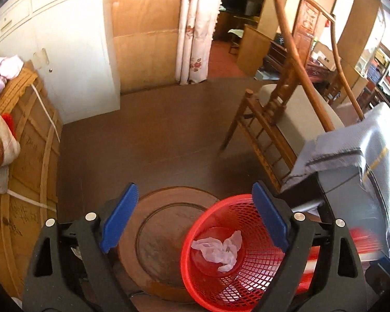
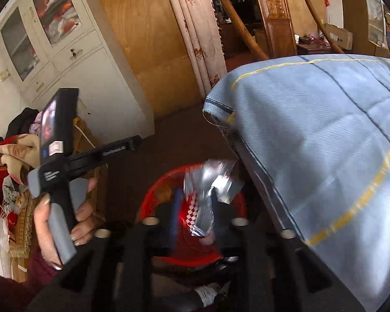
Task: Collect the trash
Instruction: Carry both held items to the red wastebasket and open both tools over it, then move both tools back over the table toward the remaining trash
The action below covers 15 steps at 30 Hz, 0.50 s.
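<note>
A red mesh basket (image 1: 236, 267) stands on the floor with a crumpled white tissue (image 1: 218, 249) at its bottom. My left gripper (image 1: 195, 221) hangs above it, open wide, with nothing between its blue pads (image 1: 119, 223). In the right wrist view my right gripper (image 2: 197, 208) is over the same basket (image 2: 153, 197). A silver wrapper with a red-and-white check (image 2: 208, 182) sits blurred between its jaws. The jaws stand apart, and a gap shows beside the left blue pad (image 2: 174, 218). A hand grips the left gripper's handle (image 2: 59, 202) at the left.
A round wooden board (image 1: 158, 234) lies under the basket. A table with a blue-grey cloth (image 2: 325, 143) stands close on the right, and a wooden chair (image 1: 273, 119) is behind it. Cardboard boxes (image 1: 31, 156) and a white cabinet (image 1: 72, 52) line the left side.
</note>
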Available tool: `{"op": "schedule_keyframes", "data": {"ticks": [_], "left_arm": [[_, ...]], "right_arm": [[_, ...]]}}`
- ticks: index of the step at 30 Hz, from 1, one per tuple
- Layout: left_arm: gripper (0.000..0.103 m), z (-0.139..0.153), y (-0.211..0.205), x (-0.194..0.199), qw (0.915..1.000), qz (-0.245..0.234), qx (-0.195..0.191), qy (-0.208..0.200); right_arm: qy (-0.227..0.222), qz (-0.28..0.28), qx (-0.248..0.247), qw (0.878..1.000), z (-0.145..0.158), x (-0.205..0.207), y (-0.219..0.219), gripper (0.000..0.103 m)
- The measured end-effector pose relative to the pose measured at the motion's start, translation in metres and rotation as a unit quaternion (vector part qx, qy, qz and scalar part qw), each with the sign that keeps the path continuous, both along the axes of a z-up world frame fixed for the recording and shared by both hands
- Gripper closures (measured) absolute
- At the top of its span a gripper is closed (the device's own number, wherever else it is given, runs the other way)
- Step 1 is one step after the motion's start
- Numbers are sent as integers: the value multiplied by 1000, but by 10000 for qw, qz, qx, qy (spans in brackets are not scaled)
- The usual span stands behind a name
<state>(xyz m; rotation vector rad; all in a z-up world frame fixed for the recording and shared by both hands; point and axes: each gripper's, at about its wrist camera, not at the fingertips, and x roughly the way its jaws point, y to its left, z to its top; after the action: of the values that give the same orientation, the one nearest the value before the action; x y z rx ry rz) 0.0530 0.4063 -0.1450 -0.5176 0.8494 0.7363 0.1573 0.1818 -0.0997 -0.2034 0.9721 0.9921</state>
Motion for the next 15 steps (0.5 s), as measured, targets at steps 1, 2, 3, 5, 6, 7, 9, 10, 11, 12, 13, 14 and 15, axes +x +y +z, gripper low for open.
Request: {"op": "schedule_keyframes", "data": {"ticks": [1,2,3,5,6,7,9,10,11,12,13,14,15], "left_arm": [[17,1,3,-1,10000,22,-13,2],[17,0,4,1,10000,41,-22,2],[17,0,4,1,10000,52,-26,2],[17,-2,4,2,10000,20,-44,-6],[17,-1,3,2,10000,-10,-54,-11],[17,0,0,2,10000,-31,-50,-15],[17,4,-4,2,9999,-85,-16,-55],[17,7,-6,1,9999,-117,10,-85],[17,10,-10,0,9998,-153,44,-119],[17,16,-14,0,9996,-205,89,-163],[17,19,-20,0,9994,-252,129,-198],[17,23,-25,0,9991,-307,168,-237],[17,29,-30,0,9986,-381,209,-291]], "right_arm": [[-1,21,27,10000,2,0,1,71],[-49,12,32,10000,5,-1,2,69],[-120,-8,29,9999,8,-2,0,67],[-241,-63,62,9997,12,-1,-3,62],[-274,-109,111,9995,15,-1,-6,59],[-300,-159,168,9993,19,-2,-8,57],[-356,-244,270,9987,24,-3,-20,52],[-410,-309,319,9982,29,-4,-25,51],[-457,-359,361,9977,31,-4,-32,48],[-508,-415,404,9970,35,-7,-41,46],[-577,-491,459,9961,41,-9,-48,45],[-631,-551,498,9952,45,-10,-54,42],[-705,-634,546,9940,50,-12,-62,40]]}}
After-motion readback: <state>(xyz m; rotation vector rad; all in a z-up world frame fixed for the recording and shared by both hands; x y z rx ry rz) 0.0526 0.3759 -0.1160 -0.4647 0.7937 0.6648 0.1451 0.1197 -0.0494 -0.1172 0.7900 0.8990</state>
